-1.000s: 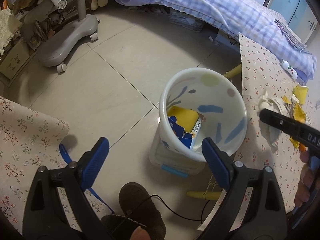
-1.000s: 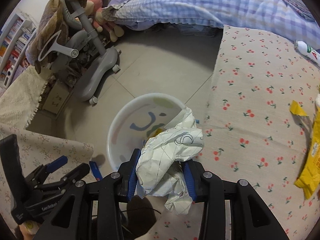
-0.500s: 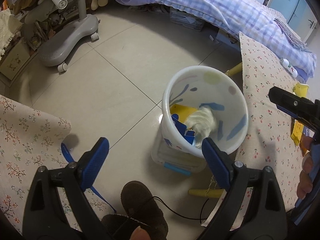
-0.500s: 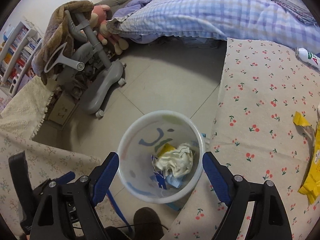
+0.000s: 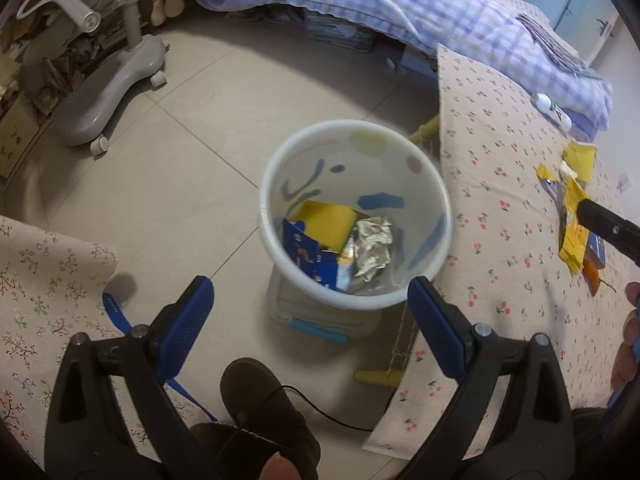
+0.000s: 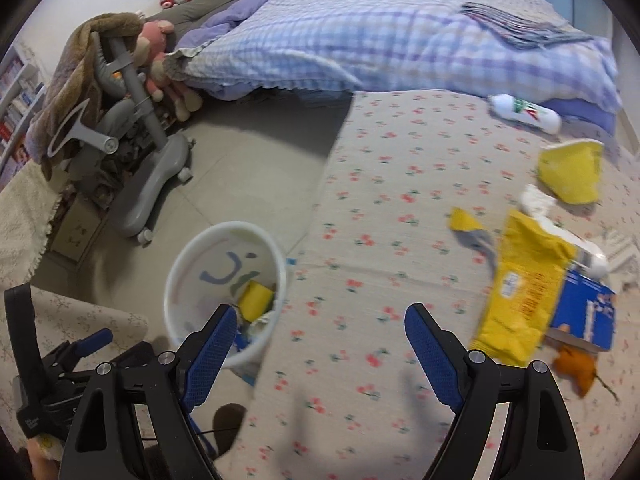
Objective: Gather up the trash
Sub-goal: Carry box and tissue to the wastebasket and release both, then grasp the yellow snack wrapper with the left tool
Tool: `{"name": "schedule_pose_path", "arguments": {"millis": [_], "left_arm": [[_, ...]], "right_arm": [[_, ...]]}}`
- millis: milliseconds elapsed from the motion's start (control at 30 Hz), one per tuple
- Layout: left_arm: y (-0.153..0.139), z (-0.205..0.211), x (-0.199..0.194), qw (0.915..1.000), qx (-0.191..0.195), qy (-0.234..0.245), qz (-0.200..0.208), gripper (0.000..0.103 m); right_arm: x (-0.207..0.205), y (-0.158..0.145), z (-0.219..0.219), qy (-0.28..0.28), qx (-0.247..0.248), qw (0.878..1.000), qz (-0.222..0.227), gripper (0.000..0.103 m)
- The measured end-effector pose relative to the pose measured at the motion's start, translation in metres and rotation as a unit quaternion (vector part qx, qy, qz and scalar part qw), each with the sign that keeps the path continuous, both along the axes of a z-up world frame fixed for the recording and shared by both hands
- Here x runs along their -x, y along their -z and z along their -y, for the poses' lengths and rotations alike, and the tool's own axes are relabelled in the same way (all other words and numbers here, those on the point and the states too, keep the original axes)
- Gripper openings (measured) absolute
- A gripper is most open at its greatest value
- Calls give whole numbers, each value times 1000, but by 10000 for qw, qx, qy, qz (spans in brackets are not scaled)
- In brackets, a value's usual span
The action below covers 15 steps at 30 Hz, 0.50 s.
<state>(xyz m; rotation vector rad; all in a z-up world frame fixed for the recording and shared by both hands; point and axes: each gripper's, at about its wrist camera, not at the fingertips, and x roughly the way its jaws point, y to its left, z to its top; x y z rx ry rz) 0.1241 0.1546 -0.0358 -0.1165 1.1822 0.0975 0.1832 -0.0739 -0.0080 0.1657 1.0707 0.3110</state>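
The left tool (image 5: pixel 310 312) is held wide apart with nothing between its blue pads, above a white bin (image 5: pixel 356 160) that stands on the tiled floor (image 5: pixel 192 128) just beside the edge of the surface (image 5: pixel 500 184), which is covered by a cherry-print cloth. Inside the bin a crumpled paper wad (image 5: pixel 373 249) is seen lying against a yellow pack (image 5: pixel 326 226) and blue cartons (image 5: pixel 306 254). The right tool (image 6: pixel 318 342) is likewise spread wide and empty, over the surface near its left edge, with the bin (image 6: pixel 224 240) partly behind its left finger. Further trash is left on the surface to the right: a large yellow wrapper (image 6: pixel 520 300), a blue carton (image 6: pixel 586 314) partly under it, a yellow torn piece (image 6: pixel 572 170), a smaller yellow scrap (image 6: pixel 464 222), white tissue (image 6: pixel 538 200) and an orange peel (image 6: pixel 576 368). A white bottle (image 6: pixel 524 114) is lying at the far edge, next to a bed with a checked quilt (image 6: pixel 400 40). A grey wheeled chair base (image 5: pixel 108 92) is standing on the floor well apart from the bin. A dark slipper (image 5: pixel 264 408) and a thin black cable (image 5: pixel 320 404) are seen on the floor below the bin, and a second floral cloth (image 5: pixel 44 304) lies at the left.
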Motion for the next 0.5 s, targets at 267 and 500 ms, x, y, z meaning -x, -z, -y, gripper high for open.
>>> {"name": "schedule_pose_path", "arguments": {"millis": [267, 500], "left_arm": [[4, 34, -6, 9993, 32, 341, -122, 101], [5, 72, -11, 9975, -33, 687, -189, 102]], "right_arm": [[12, -2, 80, 597, 308, 9976, -142, 87], [21, 1, 141, 1077, 321, 9932, -308, 87]]}}
